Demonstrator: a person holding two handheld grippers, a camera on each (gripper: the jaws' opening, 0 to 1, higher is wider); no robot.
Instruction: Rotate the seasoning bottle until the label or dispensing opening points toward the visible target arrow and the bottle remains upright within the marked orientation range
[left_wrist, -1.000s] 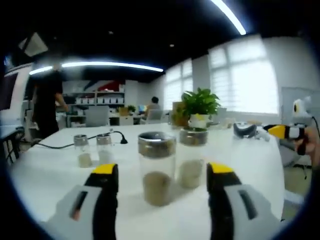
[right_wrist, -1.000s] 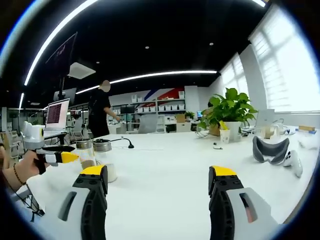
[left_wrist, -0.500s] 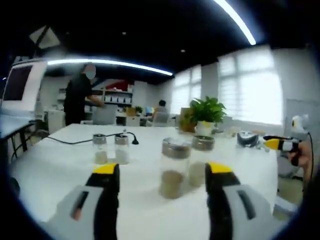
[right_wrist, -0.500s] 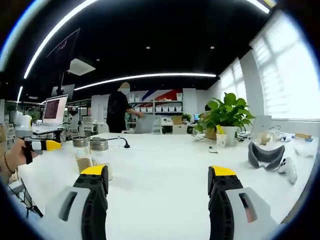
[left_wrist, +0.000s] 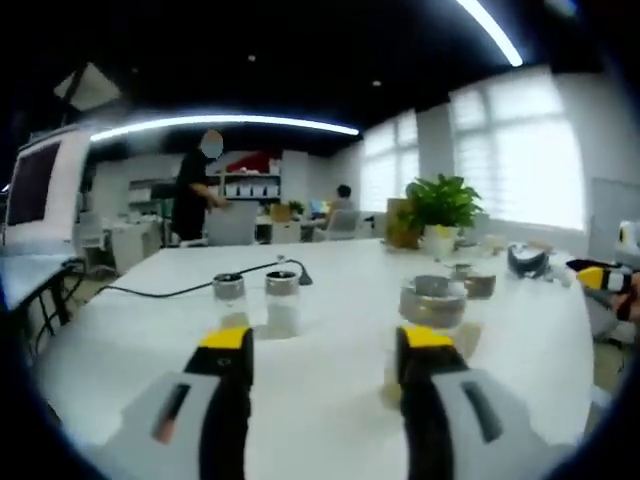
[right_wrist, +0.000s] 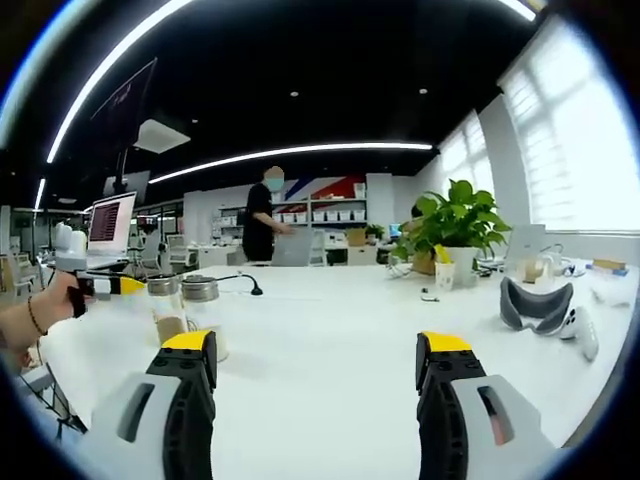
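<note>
Several glass seasoning bottles with metal lids stand upright on the white table (left_wrist: 330, 300). The nearest bottle (left_wrist: 432, 301) is partly hidden behind my left gripper's right jaw, and another bottle (left_wrist: 479, 286) stands just past it. Two smaller bottles (left_wrist: 256, 302) stand further back, side by side. My left gripper (left_wrist: 325, 345) is open and holds nothing. In the right gripper view two bottles (right_wrist: 186, 303) stand at the left, beyond my open right gripper (right_wrist: 317, 350). The left gripper (right_wrist: 100, 285) shows there too, held by a hand (right_wrist: 28, 322).
A black cable (left_wrist: 190, 287) runs across the table behind the small bottles. A potted plant (right_wrist: 458, 228) and a grey headset (right_wrist: 545, 305) sit at the right. A person (right_wrist: 264, 214) stands by shelves in the background. A monitor (right_wrist: 111, 222) is at the left.
The left gripper view has swung left, so the nearest bottles now lie by its right jaw instead of between the jaws. The person in the background has walked right.
</note>
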